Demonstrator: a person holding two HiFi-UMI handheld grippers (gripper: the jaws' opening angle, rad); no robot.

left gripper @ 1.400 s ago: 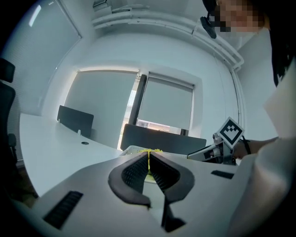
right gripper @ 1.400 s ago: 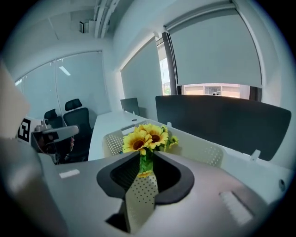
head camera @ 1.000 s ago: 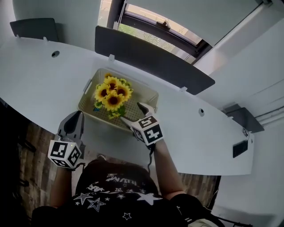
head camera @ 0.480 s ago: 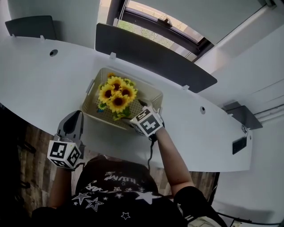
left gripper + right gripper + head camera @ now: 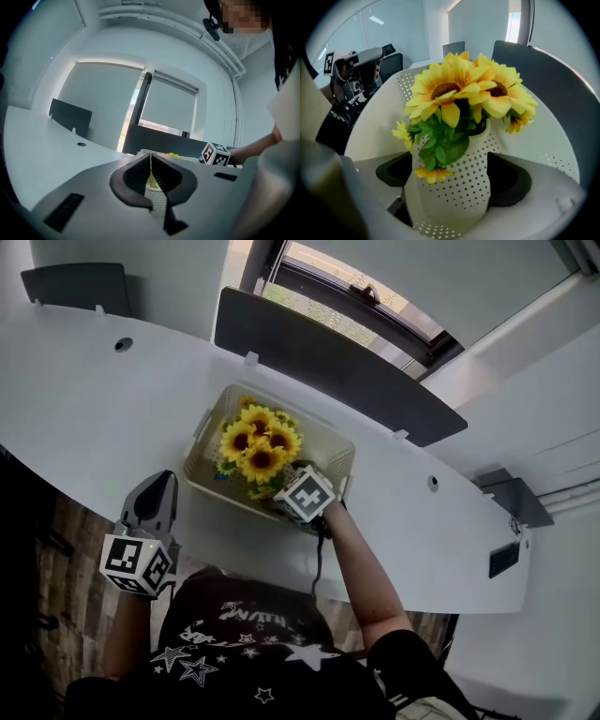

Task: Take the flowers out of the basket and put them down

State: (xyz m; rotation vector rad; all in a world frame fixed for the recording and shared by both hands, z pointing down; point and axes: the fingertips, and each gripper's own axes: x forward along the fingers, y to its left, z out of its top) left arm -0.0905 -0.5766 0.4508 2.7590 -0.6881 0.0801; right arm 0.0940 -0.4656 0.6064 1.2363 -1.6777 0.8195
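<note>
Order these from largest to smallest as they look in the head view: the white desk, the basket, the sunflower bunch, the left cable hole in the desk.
1. white desk
2. basket
3. sunflower bunch
4. cable hole
No two look close in size.

Your work surface is a white curved table (image 5: 84, 409). One cream perforated basket (image 5: 328, 448) stands directly on it, close to your edge, about centre. Two round cable ports are set in the top, left (image 5: 123, 344) and right (image 5: 432, 481). Dark divider panels (image 5: 328, 367) are clipped along the far edge.
</note>
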